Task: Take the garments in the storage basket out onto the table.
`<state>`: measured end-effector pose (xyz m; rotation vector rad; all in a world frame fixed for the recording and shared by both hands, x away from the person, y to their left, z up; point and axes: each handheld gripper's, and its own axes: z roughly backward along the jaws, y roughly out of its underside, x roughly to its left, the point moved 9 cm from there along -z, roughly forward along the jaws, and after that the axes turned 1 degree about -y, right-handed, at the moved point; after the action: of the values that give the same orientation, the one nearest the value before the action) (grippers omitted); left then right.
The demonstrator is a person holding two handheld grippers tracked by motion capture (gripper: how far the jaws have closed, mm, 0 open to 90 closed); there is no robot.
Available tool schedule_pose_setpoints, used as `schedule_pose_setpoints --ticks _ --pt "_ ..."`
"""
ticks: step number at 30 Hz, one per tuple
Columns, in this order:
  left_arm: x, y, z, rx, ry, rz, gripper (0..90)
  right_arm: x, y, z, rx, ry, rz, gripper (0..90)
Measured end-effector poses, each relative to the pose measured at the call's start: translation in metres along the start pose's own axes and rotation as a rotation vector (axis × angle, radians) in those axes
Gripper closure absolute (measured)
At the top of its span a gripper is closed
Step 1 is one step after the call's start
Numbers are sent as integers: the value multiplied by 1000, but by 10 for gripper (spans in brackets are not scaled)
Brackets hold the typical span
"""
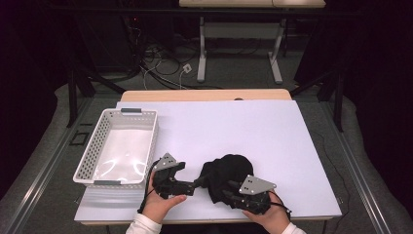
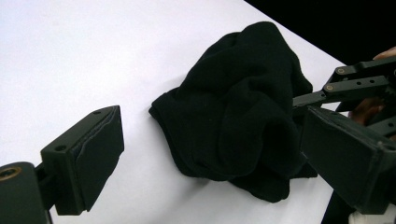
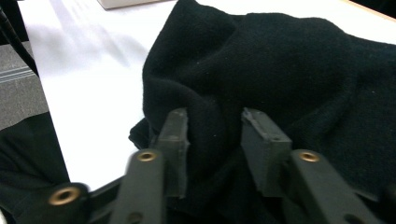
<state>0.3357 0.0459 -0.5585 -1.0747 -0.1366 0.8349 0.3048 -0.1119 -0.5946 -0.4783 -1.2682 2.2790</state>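
Two hand-held grippers work on one crumpled black cloth (image 1: 226,175) near the front edge of the bench (image 1: 272,131). The right hand-held gripper (image 3: 215,135) has its jaws around a raised fold of the cloth, with fabric bunched between the pads; they look pressed in on it, pinching the fold, probably to anchor or lift that side. The left hand-held gripper (image 2: 210,154) stands with its jaws spread wide, one pad to each side of the cloth's near edge, holding nothing. In the high view its tips (image 1: 197,184) reach the cloth's left side, so it seems lined up to take a second hold.

The cloth lies in a loose heap on the white surface, between the two hands (image 1: 163,204), its folds piled rather than flat. A grip at each side would let it be spread or carried.

Further left, just beside the left hand-held gripper, a white perforated basket (image 1: 95,146) stands empty and upright. Its nearness suggests it is where the cloth will go.
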Motion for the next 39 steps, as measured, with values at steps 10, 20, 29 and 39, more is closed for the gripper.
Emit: schedule_pose_setpoints --ticks 10,20,29,39 --pt "1 0 0 -2 -11 -6 75 0 -14 12 -19 -55 -96 830" --pt "0 -1 2 -17 -17 -8 84 -23 -47 30 -91 -46 -133 839" --pt "3 -3 5 -31 -28 -4 90 -27 -86 35 -152 -93 -140 846" --pt "7 -9 13 -70 -41 7 95 -26 -110 42 -225 -145 -176 847"
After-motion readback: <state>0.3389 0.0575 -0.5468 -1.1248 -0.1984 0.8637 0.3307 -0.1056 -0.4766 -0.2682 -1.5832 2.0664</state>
